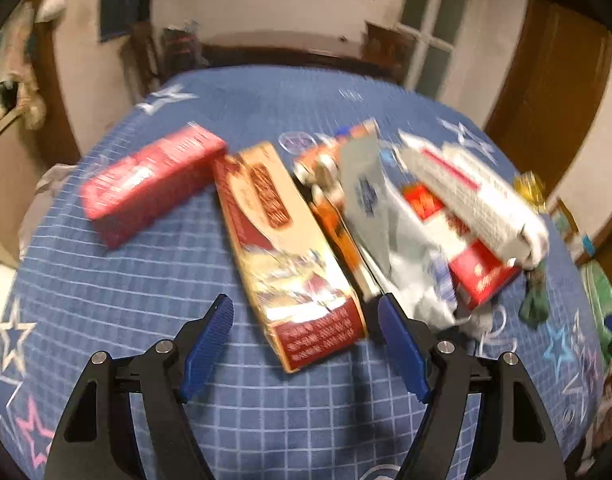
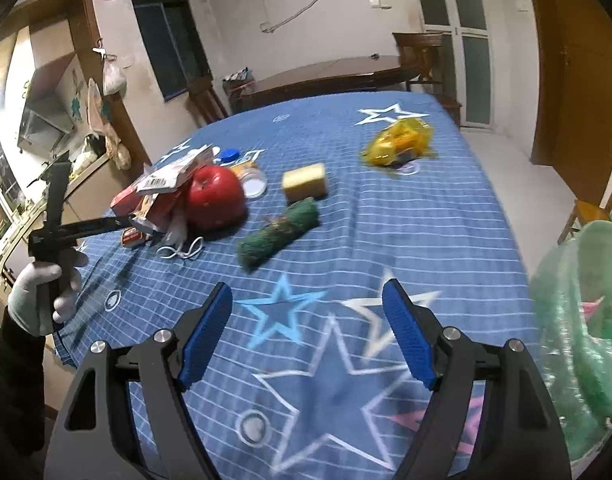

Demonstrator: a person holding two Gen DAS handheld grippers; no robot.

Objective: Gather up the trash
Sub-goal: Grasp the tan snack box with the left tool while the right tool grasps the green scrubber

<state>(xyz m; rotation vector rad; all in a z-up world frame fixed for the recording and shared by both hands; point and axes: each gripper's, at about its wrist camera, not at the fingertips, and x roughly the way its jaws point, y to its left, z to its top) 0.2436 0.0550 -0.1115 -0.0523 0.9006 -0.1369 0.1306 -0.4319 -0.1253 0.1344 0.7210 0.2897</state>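
My left gripper (image 1: 306, 312) is open and empty, its blue pads either side of the near end of a tan and red carton (image 1: 289, 248). A red box (image 1: 149, 184), an orange packet (image 1: 330, 184), a crumpled white wrapper (image 1: 410, 276) and a white and red box (image 1: 478, 204) lie in a heap on the blue star tablecloth (image 1: 145, 300). My right gripper (image 2: 308, 316) is open and empty above the cloth. Ahead of it lie a green net bundle (image 2: 279, 232), a yellow sponge (image 2: 305, 182), a red apple (image 2: 214, 198) and a yellow wrapper (image 2: 400, 142).
A green plastic bag (image 2: 582, 320) hangs open at the right edge of the right wrist view. A white cord (image 2: 183, 252) and a blue cap (image 2: 229, 156) lie by the heap. The gloved hand holding the left gripper (image 2: 45, 292) is at the left. A dark wooden table (image 2: 326, 76) stands behind.
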